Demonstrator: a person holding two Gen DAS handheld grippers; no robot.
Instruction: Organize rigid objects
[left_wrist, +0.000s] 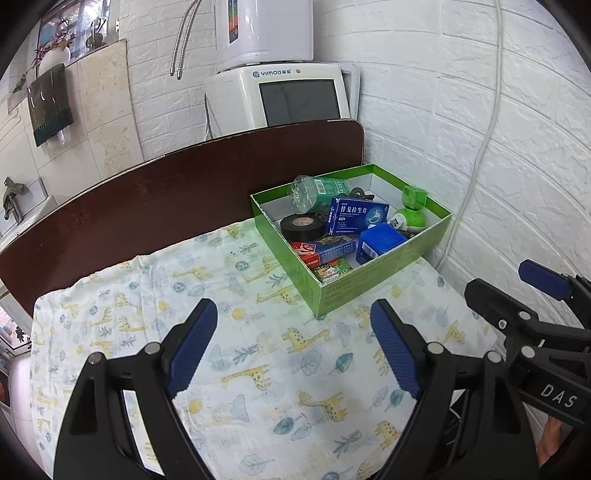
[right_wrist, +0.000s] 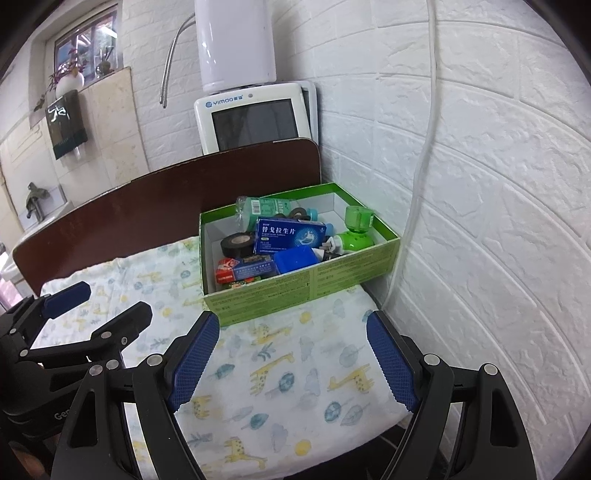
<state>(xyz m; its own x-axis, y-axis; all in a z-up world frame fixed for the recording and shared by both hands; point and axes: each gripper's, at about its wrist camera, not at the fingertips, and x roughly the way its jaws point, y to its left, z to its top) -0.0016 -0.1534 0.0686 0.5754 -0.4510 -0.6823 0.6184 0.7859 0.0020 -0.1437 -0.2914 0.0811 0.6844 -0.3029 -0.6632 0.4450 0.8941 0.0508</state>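
A green cardboard box stands at the table's far right corner. In it lie a blue medicine carton, a black tape roll, a blue cube, a green plug-in device, a green wrapped bottle and small flat packets. My left gripper is open and empty above the cloth, short of the box. My right gripper is open and empty, also short of the box.
A giraffe-print cloth covers the table. A dark brown board stands along the far edge. A white appliance sits behind it. A white brick wall with a cable runs along the right.
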